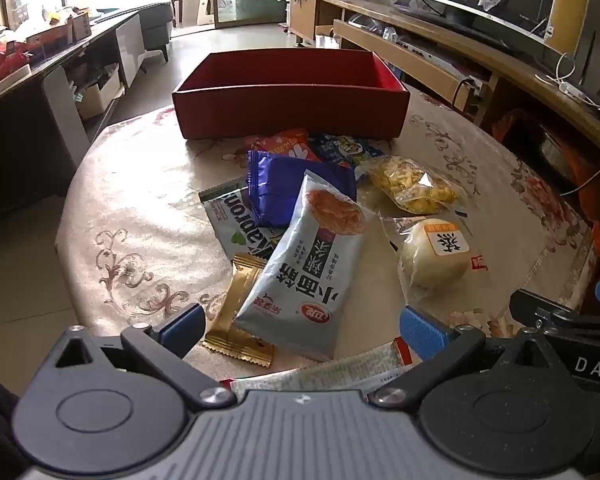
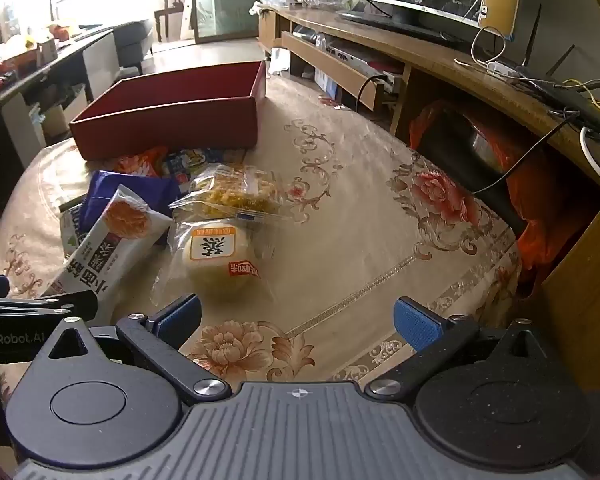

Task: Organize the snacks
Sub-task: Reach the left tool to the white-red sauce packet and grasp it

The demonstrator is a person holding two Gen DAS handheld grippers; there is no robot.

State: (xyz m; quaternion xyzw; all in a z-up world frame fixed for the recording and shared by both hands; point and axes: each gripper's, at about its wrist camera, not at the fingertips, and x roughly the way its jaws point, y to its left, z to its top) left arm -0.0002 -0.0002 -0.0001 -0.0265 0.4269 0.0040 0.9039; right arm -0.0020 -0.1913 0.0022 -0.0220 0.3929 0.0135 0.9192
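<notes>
An empty red box (image 1: pixel 288 114) stands at the far side of the round table; it also shows in the right wrist view (image 2: pixel 168 124). A pile of snacks lies before it: a white noodle pack (image 1: pixel 304 268), a blue pack (image 1: pixel 288 192), a gold bar (image 1: pixel 242 312), a yellow crisps bag (image 1: pixel 414 190) and a round bun (image 1: pixel 434 256). My left gripper (image 1: pixel 300 330) is open, low over the near end of the noodle pack. My right gripper (image 2: pixel 298 320) is open and empty, just right of the bun (image 2: pixel 216 260).
The table has a floral cloth (image 2: pixel 380 216). A TV stand (image 2: pixel 420 60) with cables and a television runs along the right. A dark bench (image 1: pixel 60 52) with boxes stands left. A flat wrapper (image 1: pixel 340 372) lies under my left gripper.
</notes>
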